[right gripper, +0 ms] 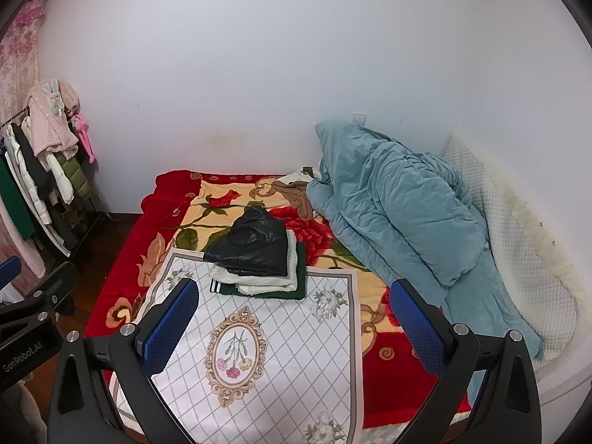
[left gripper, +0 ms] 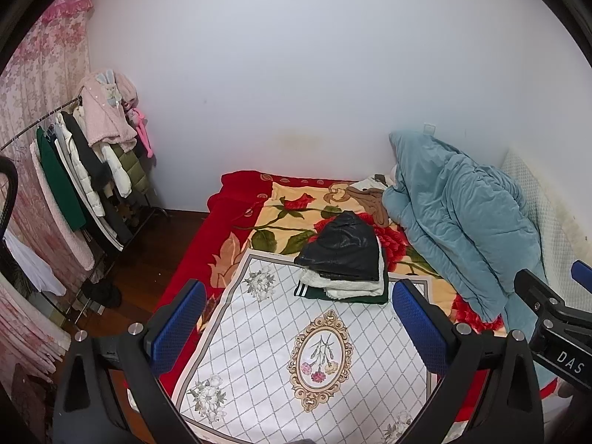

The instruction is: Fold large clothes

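A folded stack of clothes sits on the bed at the far edge of a white floral mat (left gripper: 281, 336) (right gripper: 266, 351): a shiny black jacket (left gripper: 344, 248) (right gripper: 255, 246) on top, a white fleece garment (left gripper: 344, 286) (right gripper: 259, 277) under it, a dark green one (left gripper: 370, 298) (right gripper: 296, 288) at the bottom. My left gripper (left gripper: 299, 325) hovers open over the mat, short of the stack, holding nothing. My right gripper (right gripper: 296, 327) is open too, empty, also above the mat near the stack. Each gripper shows at the edge of the other's view.
A rumpled teal duvet (left gripper: 455, 222) (right gripper: 396, 214) lies along the right side of the red floral blanket (left gripper: 229, 222) (right gripper: 125, 288). A white quilted cover (right gripper: 518, 259) lines the far right. A clothes rack (left gripper: 85, 170) (right gripper: 33, 185) stands on the dark floor at left.
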Tool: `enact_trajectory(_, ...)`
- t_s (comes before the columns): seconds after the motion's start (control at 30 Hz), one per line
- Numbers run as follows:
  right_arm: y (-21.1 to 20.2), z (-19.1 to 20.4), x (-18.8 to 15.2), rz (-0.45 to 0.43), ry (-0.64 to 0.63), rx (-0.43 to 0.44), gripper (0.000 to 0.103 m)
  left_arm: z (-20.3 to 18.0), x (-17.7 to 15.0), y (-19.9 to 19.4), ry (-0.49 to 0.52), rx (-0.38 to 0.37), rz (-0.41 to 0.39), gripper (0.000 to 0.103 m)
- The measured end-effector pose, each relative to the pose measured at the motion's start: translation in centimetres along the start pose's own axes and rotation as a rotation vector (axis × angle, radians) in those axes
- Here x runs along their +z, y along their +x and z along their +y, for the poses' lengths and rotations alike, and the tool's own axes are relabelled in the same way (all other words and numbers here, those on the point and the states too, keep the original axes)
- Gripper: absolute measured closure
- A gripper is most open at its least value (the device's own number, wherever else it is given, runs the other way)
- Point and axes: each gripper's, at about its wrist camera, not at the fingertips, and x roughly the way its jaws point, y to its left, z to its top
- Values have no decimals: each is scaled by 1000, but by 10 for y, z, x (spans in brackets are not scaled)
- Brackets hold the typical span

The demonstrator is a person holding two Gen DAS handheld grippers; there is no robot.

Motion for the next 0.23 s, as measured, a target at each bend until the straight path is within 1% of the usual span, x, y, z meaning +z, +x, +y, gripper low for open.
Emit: enact_trajectory(0.23,0,1,0,-1,-2,0,0,-2,2,-1,-1,2,-1,0)
